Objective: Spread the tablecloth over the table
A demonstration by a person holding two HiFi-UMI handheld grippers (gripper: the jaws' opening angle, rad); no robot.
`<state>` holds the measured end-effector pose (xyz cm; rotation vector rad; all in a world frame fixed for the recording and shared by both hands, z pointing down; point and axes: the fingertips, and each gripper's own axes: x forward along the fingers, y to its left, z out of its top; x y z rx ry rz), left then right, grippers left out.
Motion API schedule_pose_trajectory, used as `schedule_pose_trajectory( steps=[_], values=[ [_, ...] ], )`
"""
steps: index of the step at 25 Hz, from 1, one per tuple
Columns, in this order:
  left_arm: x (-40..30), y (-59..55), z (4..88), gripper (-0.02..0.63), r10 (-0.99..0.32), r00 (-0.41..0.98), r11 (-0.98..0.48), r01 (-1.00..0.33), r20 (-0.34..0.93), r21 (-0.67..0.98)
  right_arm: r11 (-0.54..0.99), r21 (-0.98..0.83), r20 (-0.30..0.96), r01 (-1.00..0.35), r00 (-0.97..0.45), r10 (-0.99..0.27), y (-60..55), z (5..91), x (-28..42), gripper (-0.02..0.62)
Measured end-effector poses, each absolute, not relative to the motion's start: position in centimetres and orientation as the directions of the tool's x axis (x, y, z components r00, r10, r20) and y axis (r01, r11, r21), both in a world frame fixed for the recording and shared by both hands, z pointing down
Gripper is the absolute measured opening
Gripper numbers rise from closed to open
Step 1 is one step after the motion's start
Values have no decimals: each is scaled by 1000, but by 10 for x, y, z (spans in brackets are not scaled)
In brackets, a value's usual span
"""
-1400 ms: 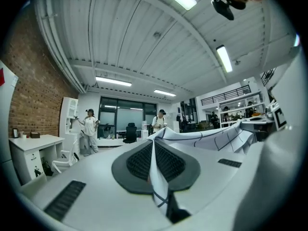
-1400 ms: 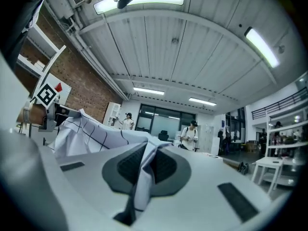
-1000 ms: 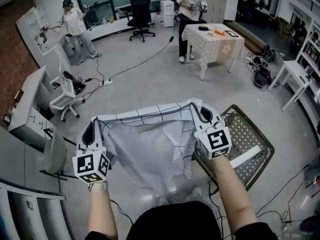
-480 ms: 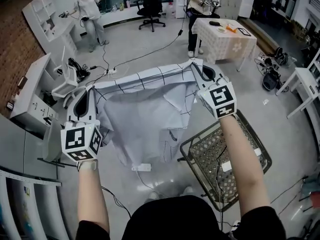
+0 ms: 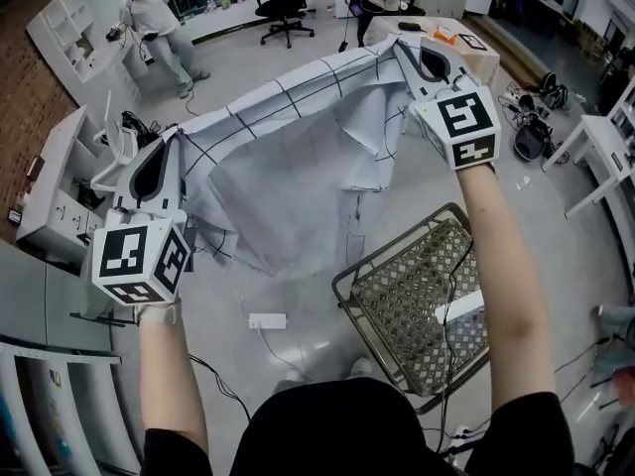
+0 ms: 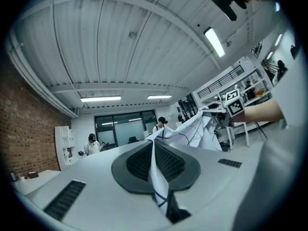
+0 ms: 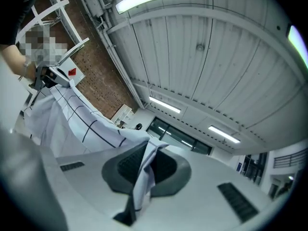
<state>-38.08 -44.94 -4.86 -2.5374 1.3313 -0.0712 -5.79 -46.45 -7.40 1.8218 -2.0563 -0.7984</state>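
A white tablecloth (image 5: 288, 157) with thin dark grid lines hangs stretched between my two raised grippers, its lower part sagging above the floor. My left gripper (image 5: 177, 139) is shut on one top corner at the left; in the left gripper view the tablecloth (image 6: 156, 177) runs pinched between the pads of the left gripper (image 6: 155, 146). My right gripper (image 5: 399, 46) is shut on the other top corner, higher and to the right. The right gripper view shows the tablecloth (image 7: 143, 177) clamped in the right gripper (image 7: 149, 150) and trailing away to the left.
A wire basket (image 5: 417, 305) lies on the floor at the lower right, with a white power strip (image 5: 266, 321) and cables beside it. White desks (image 5: 60, 196) line the left. Far back stand a covered table (image 5: 478, 56), an office chair (image 5: 283, 3) and two people (image 5: 154, 23).
Both grippers have risen and drawn further apart. The tablecloth has been lifted higher and pulled out wider between them.
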Motion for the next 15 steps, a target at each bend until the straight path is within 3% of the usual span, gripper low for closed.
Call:
schedule_pose_trajectory(
  steps=[6, 15],
  values=[
    [-324, -430, -39, 17, -764, 645, -629, -750, -17, -204, 11, 590, -142, -808, -117, -983, -438, -79, -3, 15],
    [-242, -351, 34, 17, -607, 781, -794, -601, 146, -89, -37, 523, -96, -852, -16, -995, -375, -21, 76, 15]
  ],
)
